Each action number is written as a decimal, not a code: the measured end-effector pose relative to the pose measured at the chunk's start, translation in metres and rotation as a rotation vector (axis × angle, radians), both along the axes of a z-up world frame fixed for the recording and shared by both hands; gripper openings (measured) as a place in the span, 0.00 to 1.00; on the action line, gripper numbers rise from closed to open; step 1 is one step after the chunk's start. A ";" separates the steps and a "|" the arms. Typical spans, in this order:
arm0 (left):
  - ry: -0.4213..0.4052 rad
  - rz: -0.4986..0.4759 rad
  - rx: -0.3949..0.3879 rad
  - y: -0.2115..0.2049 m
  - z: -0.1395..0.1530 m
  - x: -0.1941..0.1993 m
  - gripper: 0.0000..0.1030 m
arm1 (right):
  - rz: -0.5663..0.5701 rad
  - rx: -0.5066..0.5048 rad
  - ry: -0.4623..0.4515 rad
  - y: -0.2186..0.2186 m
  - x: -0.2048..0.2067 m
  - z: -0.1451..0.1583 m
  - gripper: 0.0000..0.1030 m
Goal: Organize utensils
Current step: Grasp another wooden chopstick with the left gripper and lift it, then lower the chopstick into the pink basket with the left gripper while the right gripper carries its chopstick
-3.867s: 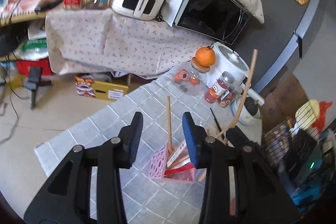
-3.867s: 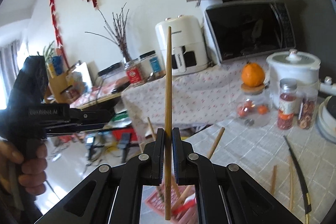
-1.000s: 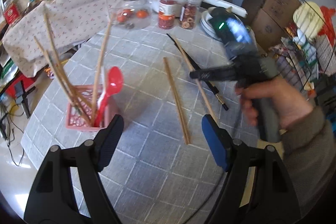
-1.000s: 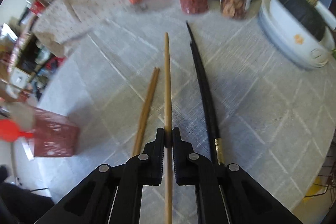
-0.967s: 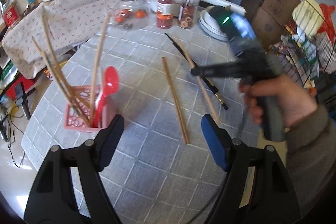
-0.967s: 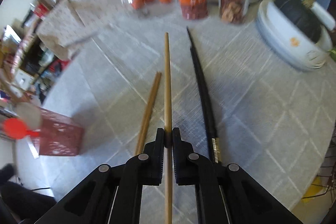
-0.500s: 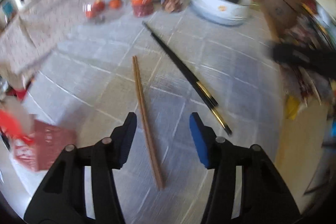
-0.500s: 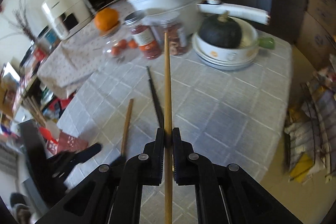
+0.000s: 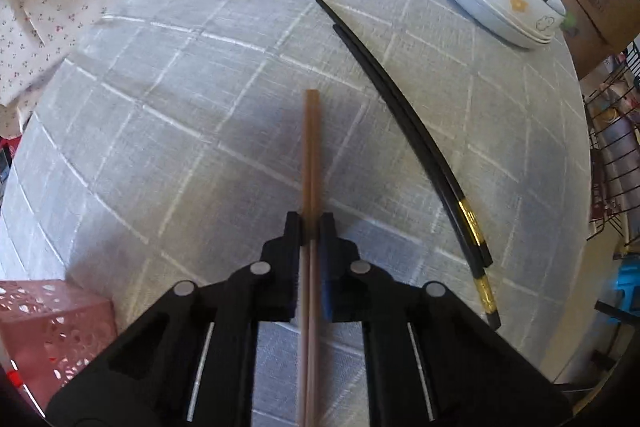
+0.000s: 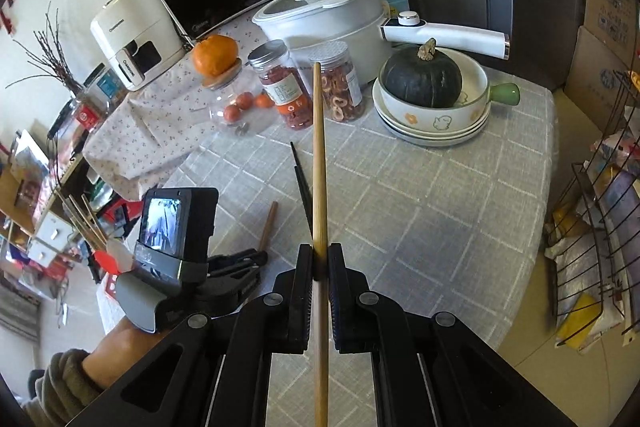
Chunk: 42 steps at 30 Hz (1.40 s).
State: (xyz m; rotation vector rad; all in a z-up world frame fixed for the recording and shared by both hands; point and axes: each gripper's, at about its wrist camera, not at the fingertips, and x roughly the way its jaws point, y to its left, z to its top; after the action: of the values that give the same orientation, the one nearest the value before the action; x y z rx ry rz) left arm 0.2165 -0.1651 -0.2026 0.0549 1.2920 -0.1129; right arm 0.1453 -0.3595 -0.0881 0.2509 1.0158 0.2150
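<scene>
The left tool (image 9: 310, 227) was clamped on a brown chopstick (image 9: 310, 147) that lay on the checked surface (image 9: 180, 107), beside two black chopsticks (image 9: 400, 107). The right tool (image 10: 320, 261) gripped a lighter wooden chopstick (image 10: 319, 155) above the surface. The pink basket (image 9: 48, 323) stood nearby.

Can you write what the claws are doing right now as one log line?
left claw: shut on brown chopstick | right claw: shut on wooden chopstick | black chopsticks: on table

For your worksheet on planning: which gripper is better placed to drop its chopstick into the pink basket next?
Left gripper: shut on a chopstick, with the basket right beside it. The right gripper is farther off.
</scene>
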 end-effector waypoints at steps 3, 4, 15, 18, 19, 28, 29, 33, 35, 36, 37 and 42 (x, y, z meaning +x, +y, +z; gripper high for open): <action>-0.023 0.007 -0.051 0.003 0.011 -0.015 0.10 | -0.001 0.009 -0.015 0.002 0.000 0.004 0.07; -0.041 0.004 -0.078 0.003 0.017 -0.021 0.10 | -0.002 0.014 -0.024 0.002 0.000 0.006 0.07; -0.378 -0.077 -0.313 0.025 0.117 -0.102 0.10 | 0.004 0.096 -0.275 0.015 -0.016 0.051 0.07; -0.477 -0.098 -0.343 0.039 0.137 -0.107 0.10 | 0.027 0.125 -0.376 0.025 -0.027 0.068 0.07; -0.499 -0.095 -0.360 0.044 0.145 -0.110 0.10 | 0.036 0.130 -0.395 0.029 -0.030 0.071 0.07; -0.670 -0.012 -0.380 0.110 0.179 -0.119 0.10 | 0.090 0.143 -0.459 0.065 -0.036 0.082 0.07; -0.710 0.016 -0.383 0.124 0.184 -0.121 0.10 | 0.091 0.160 -0.482 0.067 -0.039 0.085 0.07; -0.862 0.152 -0.373 0.177 0.189 -0.126 0.10 | 0.119 0.217 -0.579 0.084 -0.055 0.101 0.07; -0.935 0.203 -0.351 0.194 0.185 -0.128 0.10 | 0.145 0.212 -0.595 0.096 -0.056 0.105 0.07; -0.961 0.224 -0.325 0.199 0.181 -0.127 0.10 | 0.167 0.202 -0.598 0.105 -0.057 0.105 0.07; -0.978 0.238 -0.310 0.202 0.178 -0.126 0.10 | 0.178 0.195 -0.598 0.110 -0.057 0.105 0.07; -1.042 0.271 -0.251 0.208 0.155 -0.123 0.10 | 0.223 0.174 -0.592 0.131 -0.058 0.099 0.07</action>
State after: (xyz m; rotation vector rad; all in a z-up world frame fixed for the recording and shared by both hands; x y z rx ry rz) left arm 0.0933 0.0425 -0.0479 -0.2506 0.2310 -0.0031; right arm 0.0876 -0.2287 0.0114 0.2126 0.4345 0.5469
